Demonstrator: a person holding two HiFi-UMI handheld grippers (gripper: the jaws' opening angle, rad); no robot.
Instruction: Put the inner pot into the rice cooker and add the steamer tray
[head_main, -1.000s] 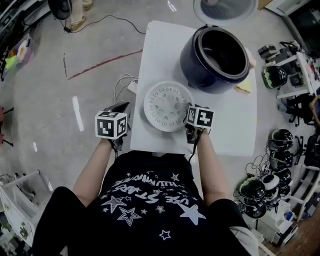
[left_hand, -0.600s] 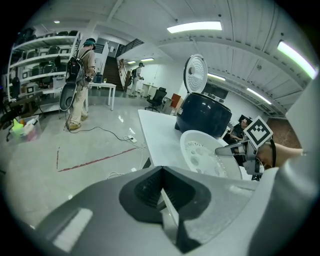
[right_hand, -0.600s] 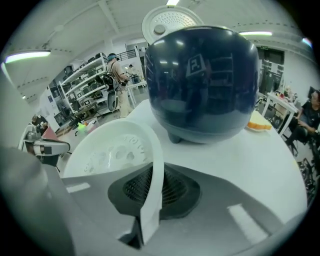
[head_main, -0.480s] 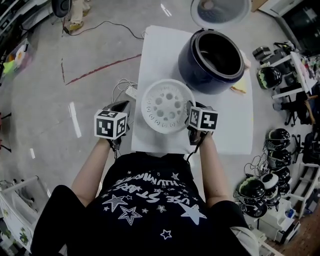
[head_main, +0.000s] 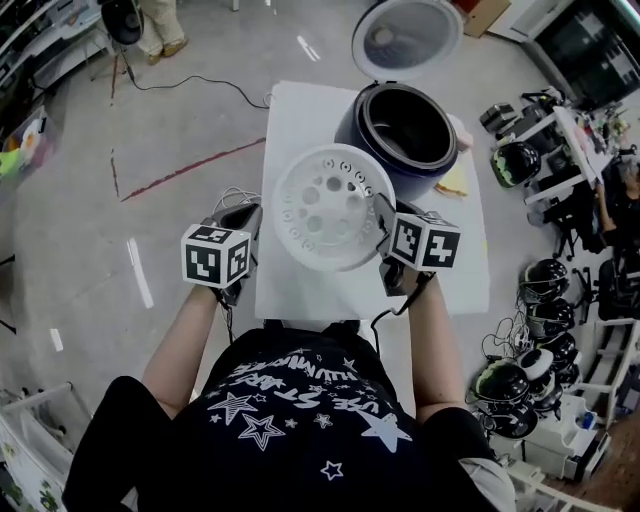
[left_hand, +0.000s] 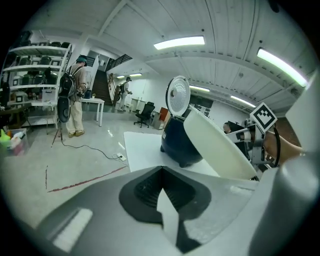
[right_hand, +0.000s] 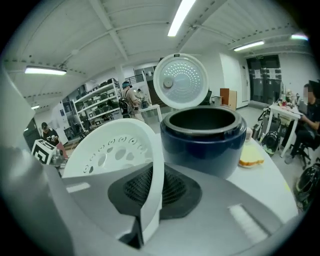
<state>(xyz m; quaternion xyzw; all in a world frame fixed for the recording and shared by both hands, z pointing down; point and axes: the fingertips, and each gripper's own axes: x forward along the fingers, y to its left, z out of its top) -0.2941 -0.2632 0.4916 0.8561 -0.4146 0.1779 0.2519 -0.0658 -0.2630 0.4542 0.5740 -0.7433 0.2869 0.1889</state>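
White steamer tray hides rice cooker's front.

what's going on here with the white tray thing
A person holds a round white perforated plastic steamer tray in the air above the white table. The left gripper and the right gripper are each shut on opposite sides of its rim. The dark blue rice cooker stands just beyond with its lid open. The tray is not yet in it.
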